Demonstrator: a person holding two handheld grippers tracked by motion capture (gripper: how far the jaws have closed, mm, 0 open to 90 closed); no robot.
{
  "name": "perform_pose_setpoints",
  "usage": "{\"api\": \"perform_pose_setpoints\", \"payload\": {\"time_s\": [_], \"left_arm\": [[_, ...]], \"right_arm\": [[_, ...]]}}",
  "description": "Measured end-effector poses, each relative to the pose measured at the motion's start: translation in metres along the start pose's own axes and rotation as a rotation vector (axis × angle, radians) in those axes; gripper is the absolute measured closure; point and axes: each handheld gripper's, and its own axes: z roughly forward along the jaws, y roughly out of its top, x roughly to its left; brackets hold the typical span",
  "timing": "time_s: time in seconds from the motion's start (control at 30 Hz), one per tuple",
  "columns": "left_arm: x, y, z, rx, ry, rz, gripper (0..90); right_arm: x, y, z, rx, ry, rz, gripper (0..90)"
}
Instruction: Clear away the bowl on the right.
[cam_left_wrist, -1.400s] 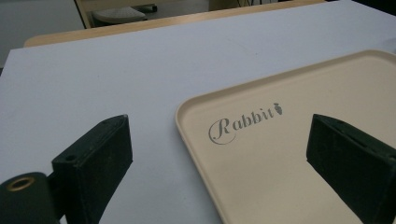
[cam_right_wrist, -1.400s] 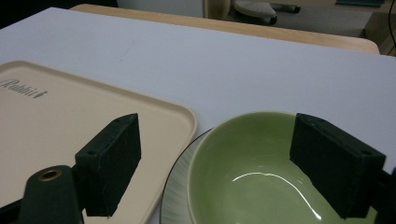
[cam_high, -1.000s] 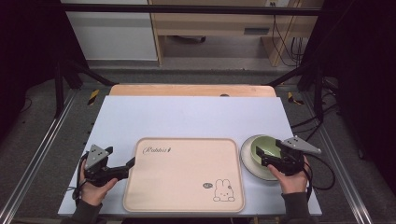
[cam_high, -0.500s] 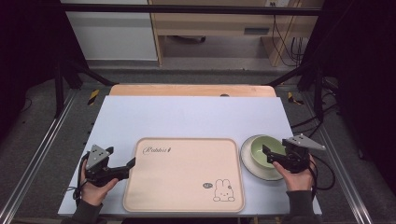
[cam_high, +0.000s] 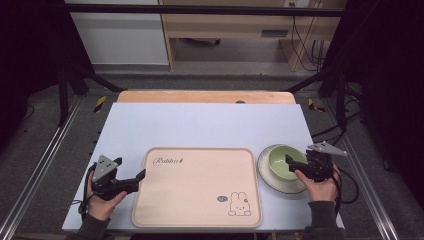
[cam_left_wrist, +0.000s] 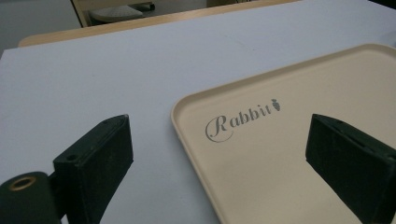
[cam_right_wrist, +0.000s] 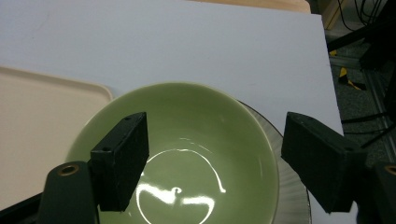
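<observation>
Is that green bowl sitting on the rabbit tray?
No, the green bowl sits on a plate on the table, just to the right of the rabbit tray, not on it.

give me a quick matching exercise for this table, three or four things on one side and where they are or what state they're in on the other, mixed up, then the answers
Things:
1. green bowl
2. beige tray
3. left tool
4. right tool

Places or states:
A. lies in the middle of the table's near half, printed with a rabbit
B. open, one jaw over the tray's left rim and one outside it
C. sits on a grey plate to the right of the tray
D. open, one jaw inside the bowl and one outside its rim

Pairs: 1-C, 2-A, 3-B, 4-D
</observation>
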Motion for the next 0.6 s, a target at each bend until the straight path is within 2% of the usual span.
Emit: {"api": "perform_pose_setpoints", "payload": {"time_s": [0.27, 0.5, 0.6], "left_arm": [[0.000, 0.000, 0.000, 0.001, -0.001, -0.003, 7.1], [0.000, -0.001, 0.001, 0.003, 0.000, -0.002, 7.2], [0.000, -0.001, 0.002, 0.005, -0.001, -0.002, 7.2]], "right_arm": [[-0.011, -0.002, 0.007, 0.044, -0.025, 0.031, 28.4], [-0.014, -0.004, 0.011, 0.089, -0.041, 0.059, 32.0], [-0.016, -0.006, 0.013, 0.106, -0.038, 0.056, 33.8]]}}
